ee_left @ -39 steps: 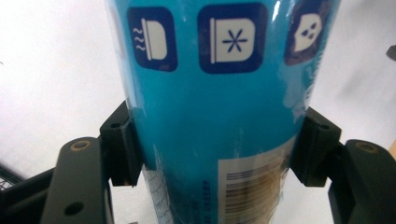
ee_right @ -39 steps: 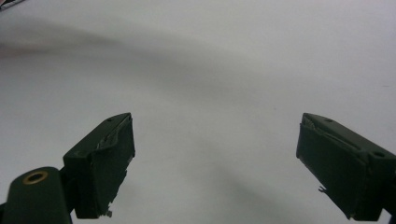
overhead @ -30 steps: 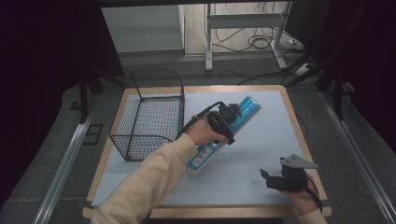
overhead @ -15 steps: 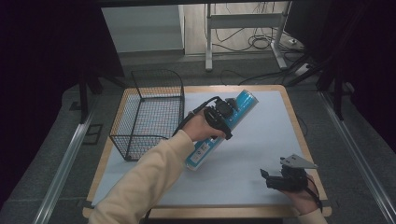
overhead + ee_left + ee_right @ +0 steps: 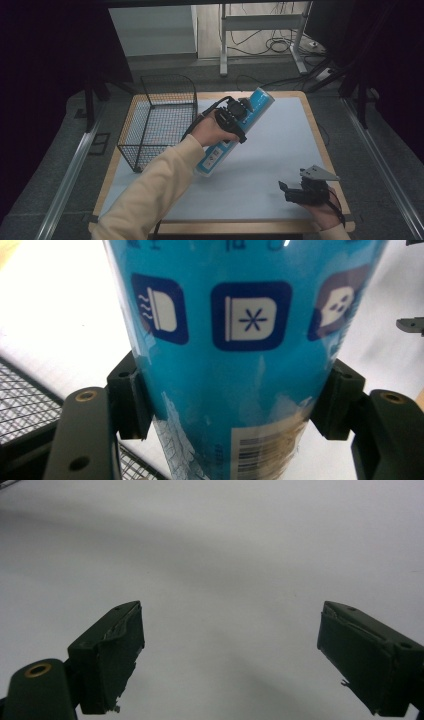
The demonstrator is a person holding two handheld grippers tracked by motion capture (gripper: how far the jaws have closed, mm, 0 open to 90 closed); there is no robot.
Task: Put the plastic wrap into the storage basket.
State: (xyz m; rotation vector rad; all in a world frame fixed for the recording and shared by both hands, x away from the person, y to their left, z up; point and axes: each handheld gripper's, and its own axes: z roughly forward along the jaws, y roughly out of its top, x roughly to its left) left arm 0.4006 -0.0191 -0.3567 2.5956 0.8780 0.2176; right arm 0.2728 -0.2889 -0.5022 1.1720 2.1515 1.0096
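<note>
Blue tube hangs tilted over the mat, beside the wire basket, pinched mid-body by the left gripper; its smooth wrapper could slide through. The left gripper view shows icons and a barcode. The right gripper rests wide open, empty.

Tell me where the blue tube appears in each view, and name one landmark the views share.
High view: the blue tube lies slanted at table centre, right of the basket, under the left hand-held gripper.
Left gripper view: the tube stands between both jaws.
Right gripper view: not in it.
Shared landmark: the basket, at lower left in the left gripper view.
</note>
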